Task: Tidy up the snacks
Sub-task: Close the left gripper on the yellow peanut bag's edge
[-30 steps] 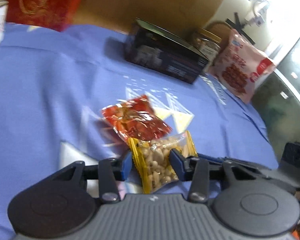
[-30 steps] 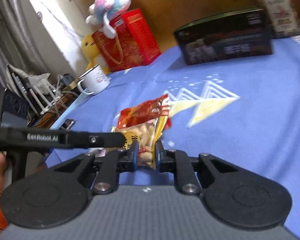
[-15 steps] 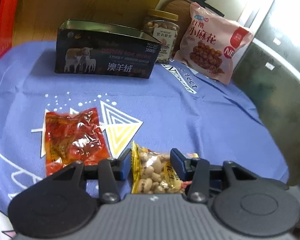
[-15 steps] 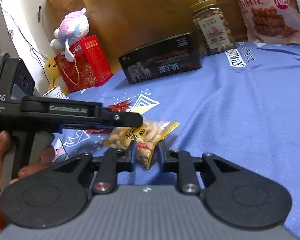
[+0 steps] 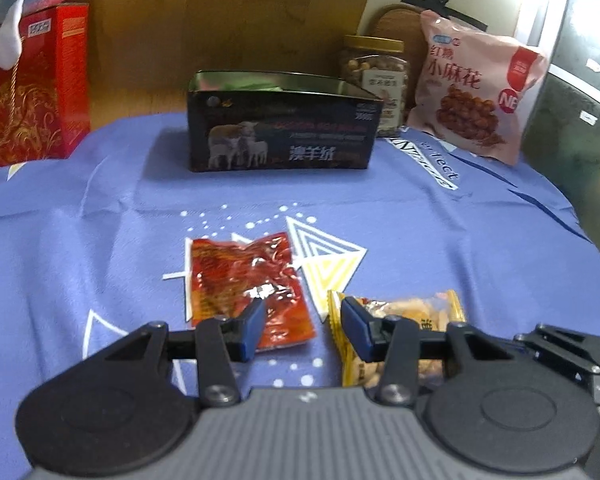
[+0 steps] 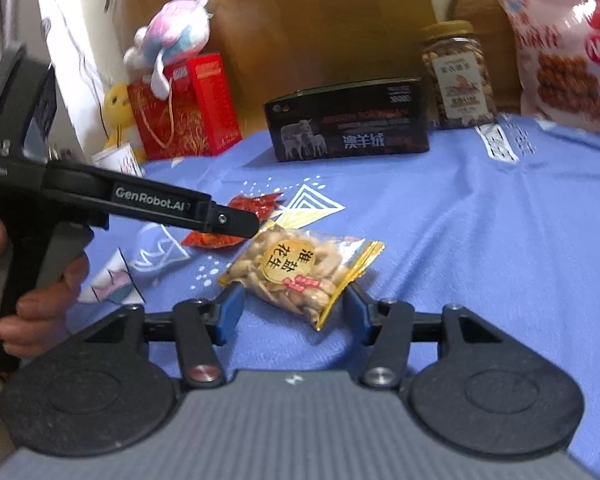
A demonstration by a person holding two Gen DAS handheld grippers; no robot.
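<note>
A clear yellow-edged peanut packet [image 6: 300, 268] lies flat on the blue cloth, just ahead of my open right gripper [image 6: 292, 314]; nothing is held. In the left wrist view the peanut packet [image 5: 404, 320] lies partly behind the right finger of my open, empty left gripper [image 5: 302, 328]. A red snack packet [image 5: 248, 284] lies flat on the cloth ahead of the left finger; it also shows in the right wrist view [image 6: 236, 220], partly hidden by the left gripper's arm [image 6: 140, 200].
An open black tin box [image 5: 280, 128] stands at the back of the cloth. Behind it to the right are a nut jar [image 5: 376, 72] and a pink snack bag [image 5: 476, 88]. A red gift bag [image 5: 28, 88] with a plush toy [image 6: 172, 36] stands back left.
My right gripper has opened and let go of the peanut packet, which now lies flat on the cloth. My left gripper has opened wider and shifted left, off the packet.
</note>
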